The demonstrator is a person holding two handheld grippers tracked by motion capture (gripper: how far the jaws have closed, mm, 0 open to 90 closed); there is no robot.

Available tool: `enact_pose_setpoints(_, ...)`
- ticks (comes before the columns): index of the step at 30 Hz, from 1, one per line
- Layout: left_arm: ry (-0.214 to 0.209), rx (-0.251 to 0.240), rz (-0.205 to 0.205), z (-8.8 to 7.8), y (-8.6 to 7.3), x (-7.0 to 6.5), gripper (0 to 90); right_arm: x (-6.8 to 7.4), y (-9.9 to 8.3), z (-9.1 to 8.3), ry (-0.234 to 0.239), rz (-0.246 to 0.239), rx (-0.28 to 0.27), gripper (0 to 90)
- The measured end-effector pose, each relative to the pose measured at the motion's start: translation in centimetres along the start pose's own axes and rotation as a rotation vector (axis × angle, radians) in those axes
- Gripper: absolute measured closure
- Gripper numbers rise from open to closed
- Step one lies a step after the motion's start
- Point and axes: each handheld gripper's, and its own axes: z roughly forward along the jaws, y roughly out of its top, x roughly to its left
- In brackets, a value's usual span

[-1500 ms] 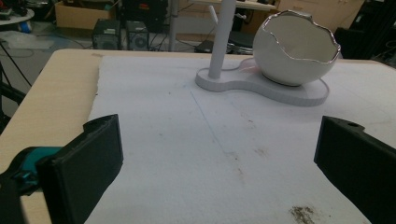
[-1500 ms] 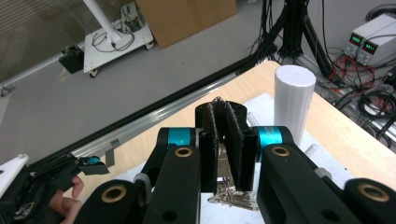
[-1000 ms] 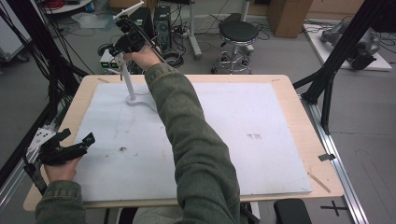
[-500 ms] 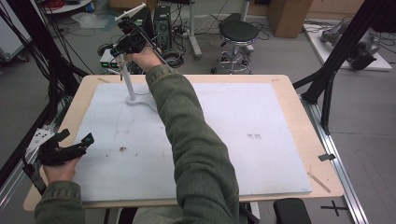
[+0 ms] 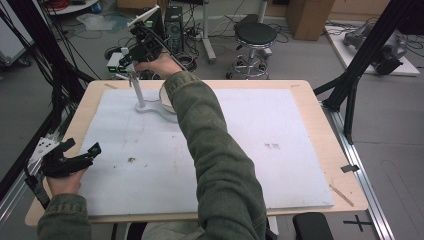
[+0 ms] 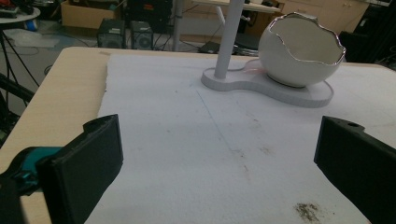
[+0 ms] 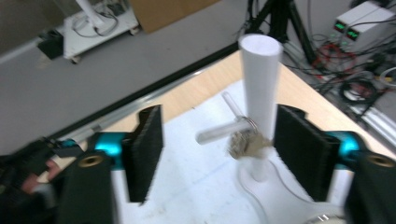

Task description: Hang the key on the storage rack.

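On the counter point(image 5: 320, 135), seen from the high view, the left tool point(image 5: 80, 159) rests at about eight o'clock, near the left edge of the white mat point(image 5: 260, 170), held by the person's left hand point(image 5: 62, 181). Its jaws stand spread with nothing between them; in the left gripper view the two black jaws frame bare mat, with a small dark smudge point(image 6: 308, 211) at about five o'clock of that view.

Moving right, at about eleven o'clock of the counter stands a white stand point(image 5: 145, 104): a flat base with an upright post point(image 5: 136, 90). Beside the post, at its three o'clock on the same base, sits a white bowl shaped like a cracked eggshell point(image 6: 301, 50), its jagged rim up.

The right tool point(image 5: 131, 64) hovers at the top of the post, at the far end of the person's right arm in a green sleeve point(image 5: 215, 165) that crosses the mat from six o'clock. Its jaws have just been opening and stand spread, one on either side of the post and apart from it. In the right gripper view a bunch of keys on a ring point(image 7: 246, 140) hangs on a clear peg point(image 7: 219, 131) that sticks out of the post; the keys lie between the jaws, and neither pad presses on them. That view is somewhat blurred.
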Motion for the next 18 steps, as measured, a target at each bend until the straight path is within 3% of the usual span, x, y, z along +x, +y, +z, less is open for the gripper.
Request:
enact_pose_setpoints(5,0.000,0.004,0.005,0.0,0.0,-0.1,1.7,0.0,-0.6,-1.4,-0.021,-0.012,-0.001,16.6)
enact_pose_setpoints(8,-0.003,0.012,0.010,0.0,0.0,-0.1,1.7,0.0,-1.3,-2.3,-0.041,-0.025,-0.017,0.8)
enact_pose_setpoints(11,-0.002,0.014,0.013,0.1,0.0,-0.2,1.7,-0.1,-2.3,-3.2,-0.043,-0.021,-0.036,0.5)
enact_pose_setpoints(18,-0.001,0.017,0.022,0.1,0.0,-0.3,1.7,-1.3,-5.0,-5.1,-0.058,0.007,-0.022,0.5)
